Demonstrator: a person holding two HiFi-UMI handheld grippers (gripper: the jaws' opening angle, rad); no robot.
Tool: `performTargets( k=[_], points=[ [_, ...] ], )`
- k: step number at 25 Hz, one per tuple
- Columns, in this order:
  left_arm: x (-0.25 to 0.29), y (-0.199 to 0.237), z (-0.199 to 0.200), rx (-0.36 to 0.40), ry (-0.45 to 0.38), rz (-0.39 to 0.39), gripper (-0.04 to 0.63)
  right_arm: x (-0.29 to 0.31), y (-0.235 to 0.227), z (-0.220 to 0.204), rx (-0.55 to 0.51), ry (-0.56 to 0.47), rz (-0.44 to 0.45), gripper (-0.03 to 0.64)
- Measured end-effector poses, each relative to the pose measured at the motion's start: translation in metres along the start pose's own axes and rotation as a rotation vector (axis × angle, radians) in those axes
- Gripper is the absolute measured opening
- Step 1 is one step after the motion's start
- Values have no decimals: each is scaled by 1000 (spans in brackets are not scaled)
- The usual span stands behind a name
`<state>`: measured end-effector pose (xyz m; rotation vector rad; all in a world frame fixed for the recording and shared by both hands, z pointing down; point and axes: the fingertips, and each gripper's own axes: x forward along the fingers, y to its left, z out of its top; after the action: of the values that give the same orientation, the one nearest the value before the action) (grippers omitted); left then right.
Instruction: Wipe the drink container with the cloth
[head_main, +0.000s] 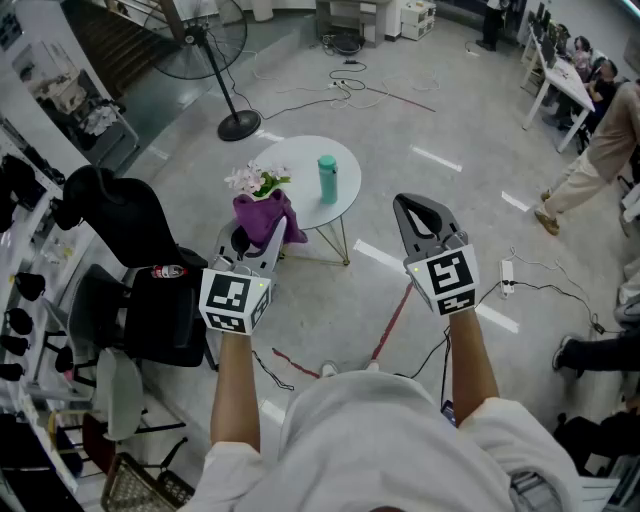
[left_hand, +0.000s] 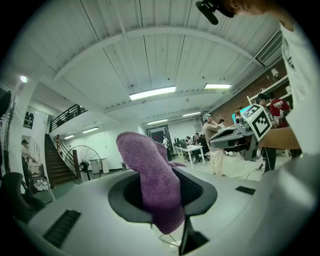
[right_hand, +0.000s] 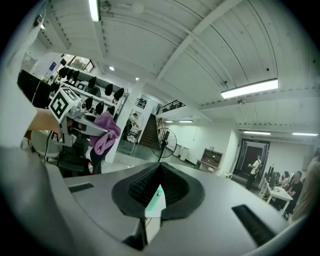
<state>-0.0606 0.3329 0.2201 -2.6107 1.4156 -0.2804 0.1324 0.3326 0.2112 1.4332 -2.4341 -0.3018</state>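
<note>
Head view, looking steeply down. A teal cylindrical drink container (head_main: 327, 178) stands upright on a small round white counter (head_main: 300, 160) with thin wire legs, towards its right half. A bunch of pale pink and white flowers (head_main: 256, 180) lies at the counter's left edge.

The left tool (head_main: 272, 232) is held in the air on the near left side of the counter. Its jaws are clamped on a purple terry cloth (head_main: 264, 213), which bunches above the tips and hangs down on either side. In the left gripper view the cloth (left_hand: 155, 175) fills the gap of the left tool (left_hand: 167, 192) and rises as a thick fold above it. The cloth is clear of the container and not touching it.

The right tool (head_main: 417, 205) is raised to the near right of the counter, well apart from the container. In the right gripper view its jaws (right_hand: 159, 170) are pressed together with nothing gripped between them.

A black office chair (head_main: 130, 225) stands at the left, and a black pedestal fan (head_main: 205, 45) on the far floor.
</note>
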Motion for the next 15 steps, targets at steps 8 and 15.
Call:
performTargets(
  k=[8, 15],
  points=[
    [8, -16, -8, -6, 28, 18, 127, -5, -13, -20, 37, -30, 43, 14],
    [25, -35, -30, -39, 90, 29, 127, 3, -29, -51, 99, -13, 112, 14]
  ],
)
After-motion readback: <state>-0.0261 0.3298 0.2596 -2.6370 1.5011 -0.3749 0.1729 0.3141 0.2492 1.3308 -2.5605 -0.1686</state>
